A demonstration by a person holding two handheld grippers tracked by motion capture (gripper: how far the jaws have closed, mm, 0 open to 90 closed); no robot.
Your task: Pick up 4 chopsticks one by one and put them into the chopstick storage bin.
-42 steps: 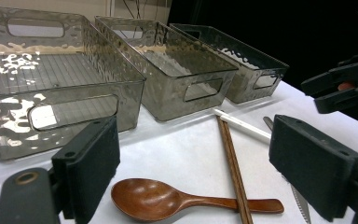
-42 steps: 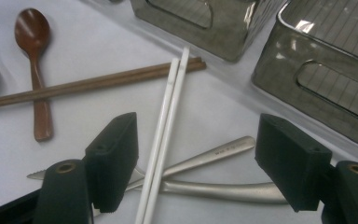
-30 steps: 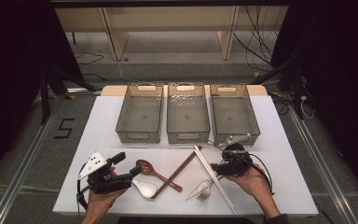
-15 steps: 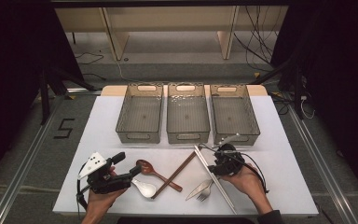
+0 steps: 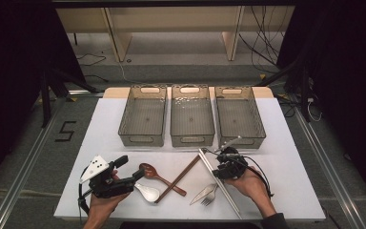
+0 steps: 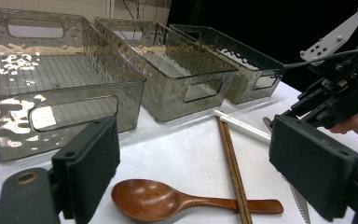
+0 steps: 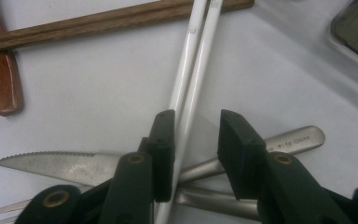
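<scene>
I'm closing the right tongs (image 7: 191,154) around the white chopsticks (image 7: 192,79), near-right on the desk (image 5: 290,181), not yet pinching; left tongs (image 6: 196,177) are waiting spread over the wooden spoon (image 6: 168,203).

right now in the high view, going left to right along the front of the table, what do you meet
left gripper → white spoon → wooden spoon → brown chopsticks → knife and fork → white chopsticks, with the right gripper closing over them

Floor marking (image 5: 67,131) left of the surface reads "5". Stamped text on steel utensil handle (image 7: 294,138), too small to read.
</scene>
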